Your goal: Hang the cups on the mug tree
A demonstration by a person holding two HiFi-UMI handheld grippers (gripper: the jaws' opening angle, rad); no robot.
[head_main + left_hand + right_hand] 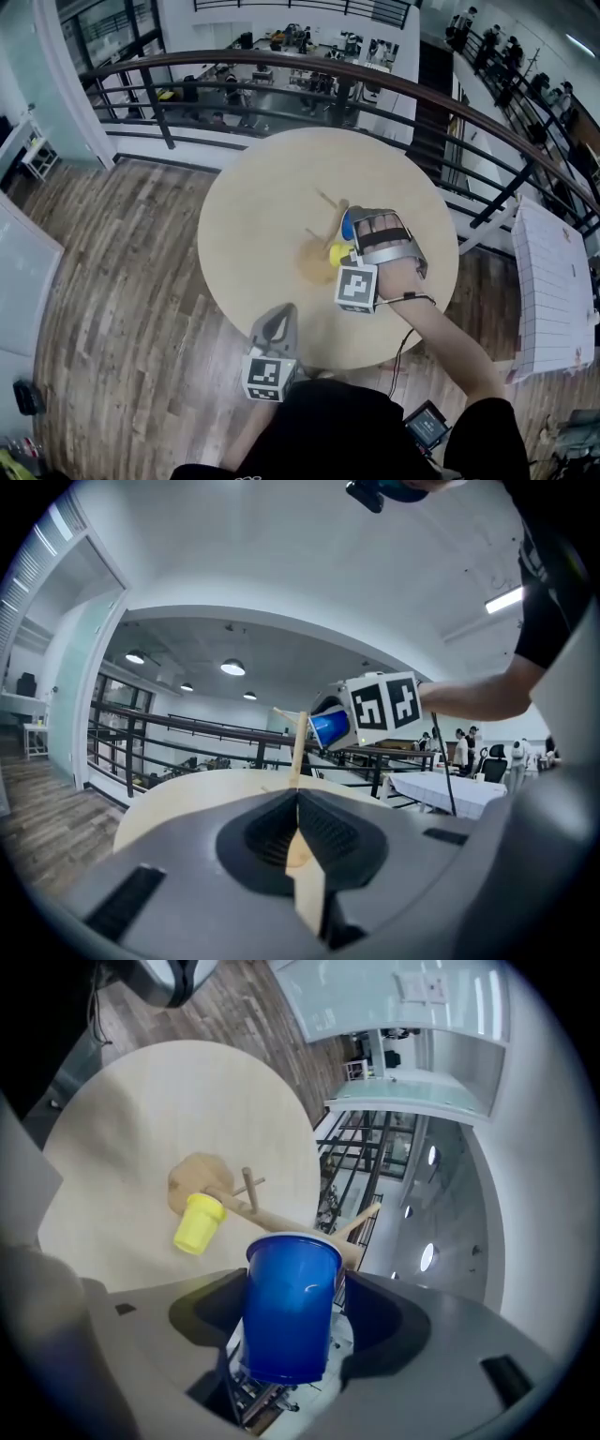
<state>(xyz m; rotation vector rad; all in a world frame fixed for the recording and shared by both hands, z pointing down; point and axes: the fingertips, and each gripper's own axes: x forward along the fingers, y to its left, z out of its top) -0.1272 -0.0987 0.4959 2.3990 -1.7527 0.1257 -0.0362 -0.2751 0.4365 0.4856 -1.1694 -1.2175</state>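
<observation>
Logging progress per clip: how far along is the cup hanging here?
Done: yellow cup hangs on the tree. In hand: blue cup sits between the right claw's parted jaws at an upper peg; whether it is hooked I cannot tell. Remaining: withdraw the claw; no other cup shows on the table.

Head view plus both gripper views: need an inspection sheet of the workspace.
Surface: round pale wooden table.
Job's things: wooden mug tree stands on the table; yellow cup appears to hang on a low peg; blue cup sits between the right jaws, rim towards the tree.
Clutter: nothing seen.
Grippers: left hand-held gripper shut, empty, near the table's edge; right hand-held gripper wide open around the blue cup, with a gap at one side.
Cables: thin black cable runs along the right forearm.
Surroundings: dark railing, wooden floor, white-covered table, people far off.
</observation>
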